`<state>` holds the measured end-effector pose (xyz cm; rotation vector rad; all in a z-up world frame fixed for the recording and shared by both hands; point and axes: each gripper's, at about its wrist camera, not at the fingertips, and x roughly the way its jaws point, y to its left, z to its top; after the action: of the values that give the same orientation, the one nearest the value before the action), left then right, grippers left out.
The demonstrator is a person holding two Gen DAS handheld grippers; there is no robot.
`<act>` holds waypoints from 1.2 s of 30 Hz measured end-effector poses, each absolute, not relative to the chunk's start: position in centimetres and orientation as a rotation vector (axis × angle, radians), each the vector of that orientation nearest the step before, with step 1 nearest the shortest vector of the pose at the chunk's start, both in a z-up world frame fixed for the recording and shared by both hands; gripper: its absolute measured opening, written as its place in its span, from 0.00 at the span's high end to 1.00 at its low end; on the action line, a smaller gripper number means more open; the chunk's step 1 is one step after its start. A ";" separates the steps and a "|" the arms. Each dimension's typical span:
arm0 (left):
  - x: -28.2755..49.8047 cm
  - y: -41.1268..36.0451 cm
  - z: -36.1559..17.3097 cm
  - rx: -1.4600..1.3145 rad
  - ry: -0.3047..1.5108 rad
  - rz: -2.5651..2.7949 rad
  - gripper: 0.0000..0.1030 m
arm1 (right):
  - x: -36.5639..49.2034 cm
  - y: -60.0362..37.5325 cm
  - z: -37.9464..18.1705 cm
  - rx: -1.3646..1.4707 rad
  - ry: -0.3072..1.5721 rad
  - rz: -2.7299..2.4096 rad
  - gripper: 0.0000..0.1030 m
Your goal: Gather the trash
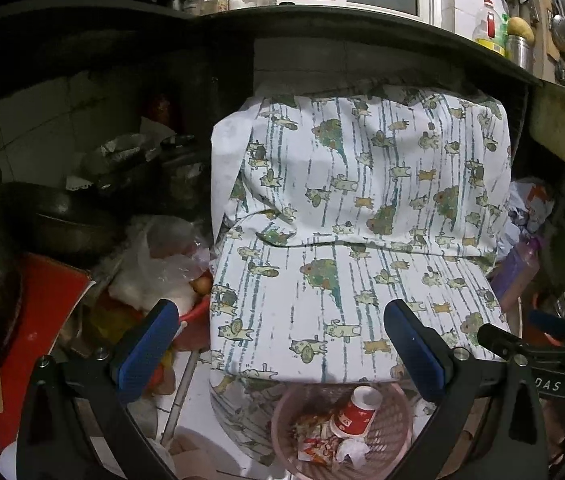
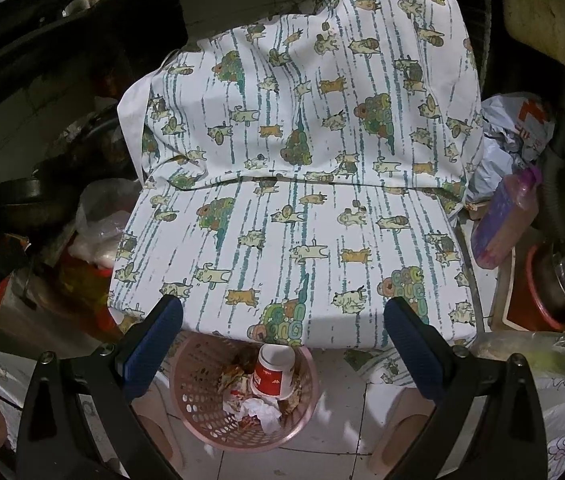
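A cramped, dim kitchen corner: a dark table edge [image 1: 362, 16] with jars and bottles runs along the top of the left view, and below it a seat draped in a white cloth printed with cartoon cats and green stripes [image 1: 362, 208] fills the middle of both views. Pots, plastic bags and a purple bottle crowd either side.

On the pale tiled floor [image 2: 322, 440], tucked partly under the front edge of the cloth, stands a round pink perforated plastic basket [image 2: 198, 400]. Inside it lie a red-and-white paper cup [image 2: 272, 376] tipped on its side, crumpled white paper [image 2: 258, 408] and torn snack wrappers [image 2: 234, 376]. The trash seen here is already in the basket; no loose piece on the cloth or floor can be made out.

The left tool [image 1: 282, 344] has its blue-padded fingers spread wide with nothing between them; the right tool [image 2: 282, 340] is likewise spread wide and empty. Both point forward and downward at the seat's front edge, with the basket just below and ahead of each. In the right view the basket sits near centre between the fingers, slightly left; in the left view it lies low and a little right of centre. The right tool looks the better lined up with it.

The cup's long axis runs roughly away from the right tool, mouth toward the seat. The collecting seems nearly or wholly done.
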<state>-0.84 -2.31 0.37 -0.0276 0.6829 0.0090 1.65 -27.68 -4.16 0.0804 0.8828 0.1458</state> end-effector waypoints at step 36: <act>-1.3 -1.1 0.8 -0.040 0.671 0.015 0.00 | 1.4 -27.9 -4.2 0.061 0.881 0.137 0.03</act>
<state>-1.34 -1.08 0.80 -0.0397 0.6711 0.0146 1.45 -27.91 -4.15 0.0607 0.8807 0.1369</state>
